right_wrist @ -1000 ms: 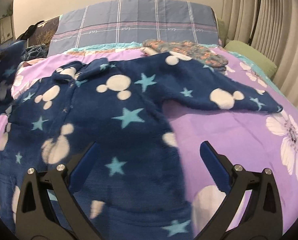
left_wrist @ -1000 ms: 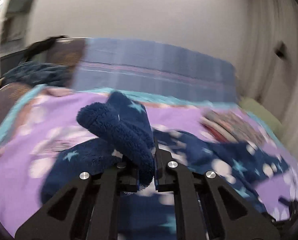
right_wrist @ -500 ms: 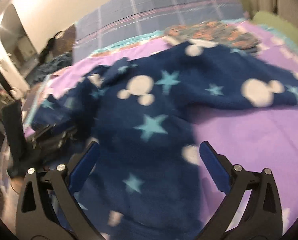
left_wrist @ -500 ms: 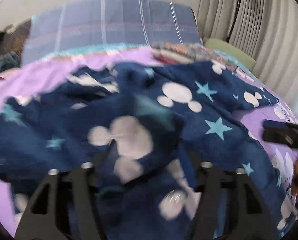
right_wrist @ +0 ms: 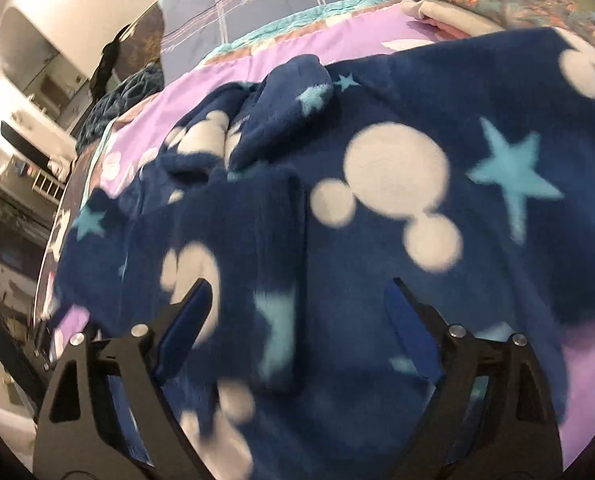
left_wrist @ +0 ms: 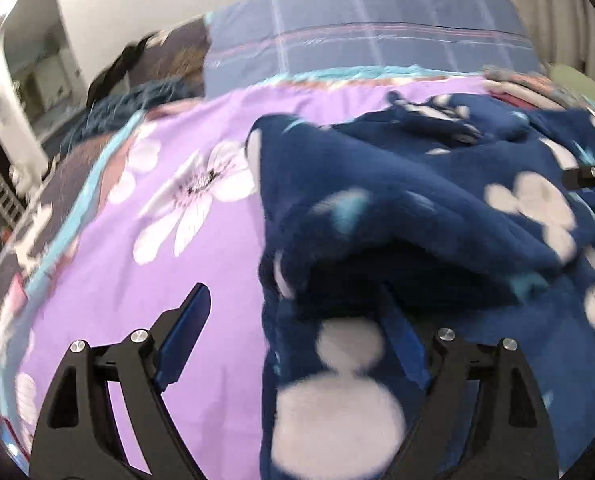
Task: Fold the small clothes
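My left gripper (left_wrist: 297, 320) is opening, empty, over the fleece garment (left_wrist: 437, 220)'s edge; my right gripper (right_wrist: 297, 312) is closing above its middle, gripping nothing. That folded sleeve (right_wrist: 257, 248) on the garment may slide open if I snag it.

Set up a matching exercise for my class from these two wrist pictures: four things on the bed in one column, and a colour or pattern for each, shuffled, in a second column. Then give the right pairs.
Things
1. fleece garment
2. bedsheet
3. pillow
4. folded clothes

Colours or patterns
A. grey-blue with a check of pale lines
B. dark blue with white round-eared shapes and light blue stars
C. grey-green with an orange print, lying on a pale layer
D. purple with white flowers

Right pairs: 1-B, 2-D, 3-A, 4-C
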Available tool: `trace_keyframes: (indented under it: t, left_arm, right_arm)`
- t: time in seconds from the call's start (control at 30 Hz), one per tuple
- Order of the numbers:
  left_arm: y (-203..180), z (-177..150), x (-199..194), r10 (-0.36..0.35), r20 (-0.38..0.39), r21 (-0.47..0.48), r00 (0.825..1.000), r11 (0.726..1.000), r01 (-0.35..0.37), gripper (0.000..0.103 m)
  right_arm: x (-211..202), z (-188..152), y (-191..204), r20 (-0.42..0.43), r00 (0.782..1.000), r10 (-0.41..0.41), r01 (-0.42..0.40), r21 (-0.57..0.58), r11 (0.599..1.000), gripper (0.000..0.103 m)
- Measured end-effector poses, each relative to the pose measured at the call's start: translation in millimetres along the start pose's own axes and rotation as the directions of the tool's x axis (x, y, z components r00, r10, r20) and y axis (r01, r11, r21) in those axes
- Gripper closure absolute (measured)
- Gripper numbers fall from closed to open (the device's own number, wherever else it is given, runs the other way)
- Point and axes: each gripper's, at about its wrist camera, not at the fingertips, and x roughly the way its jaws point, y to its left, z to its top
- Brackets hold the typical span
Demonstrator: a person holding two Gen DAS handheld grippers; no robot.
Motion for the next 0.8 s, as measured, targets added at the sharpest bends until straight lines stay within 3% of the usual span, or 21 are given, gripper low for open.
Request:
trace_keyframes:
  t: [0.07, 0.1, 0.13, 0.27, 0.4, 0.5, 0.63, 0.7, 0.8]
  left_arm:
    - [2, 8, 9, 0.014, 0.004, -0.032, 1.000, 0.999, -0.014, 0.018]
    - [2, 13, 14, 0.042, 0.006, -0.048, 0.999, 0.998, -0.042, 0.018]
    - [3, 15, 18, 0.069, 0.001, -0.056, 0.998, 0.996, -0.069, 0.018]
    - [5, 14, 23, 0.176, -0.031, -0.064, 0.984, 0.982, -0.177, 0.018]
    - [22, 10, 20, 0.134, -0.032, -0.135, 0.990, 0.981, -0.137, 0.017]
    - [15, 10, 23, 0.132, -0.022, -0.113, 0.991, 0.985, -0.133, 0.017]
    - [5, 8, 25, 0.163, -0.030, -0.076, 0.986, 0.983, -0.165, 0.017]
    - [4, 7, 22, 0.160, -0.027, -0.068, 0.987, 0.985, -0.161, 0.017]
    - [5, 3, 11, 0.125, -0.008, -0.046, 0.992, 0.991, -0.125, 0.017]
  right_arm:
    - [11, 8, 13, 0.015, 1.000, -0.023, 0.023, -0.035, 0.999, 0.032]
    - [14, 11, 19, 0.012, 1.000, -0.017, 0.017, -0.055, 0.998, 0.068]
    - [16, 13, 23, 0.002, 1.000, -0.009, 0.009, -0.068, 0.998, 0.091]
    - [-28, 17, 32, 0.135, 0.991, 0.007, 0.006, -0.095, 0.995, 0.093]
    - [-83, 22, 10, 0.259, 0.963, -0.070, 0.088, -0.058, 0.994, 0.093]
    - [-84, 26, -20, 0.223, 0.971, -0.085, 0.087, 0.003, 0.996, 0.092]
    - [-49, 20, -56, 0.135, 0.966, -0.219, 0.217, 0.030, 0.976, 0.086]
    - [-49, 13, -73, 0.108, 0.978, -0.181, 0.172, 0.085, 0.981, 0.086]
    - [-63, 0, -79, 0.136, 0.986, -0.102, 0.088, 0.104, 0.991, 0.083]
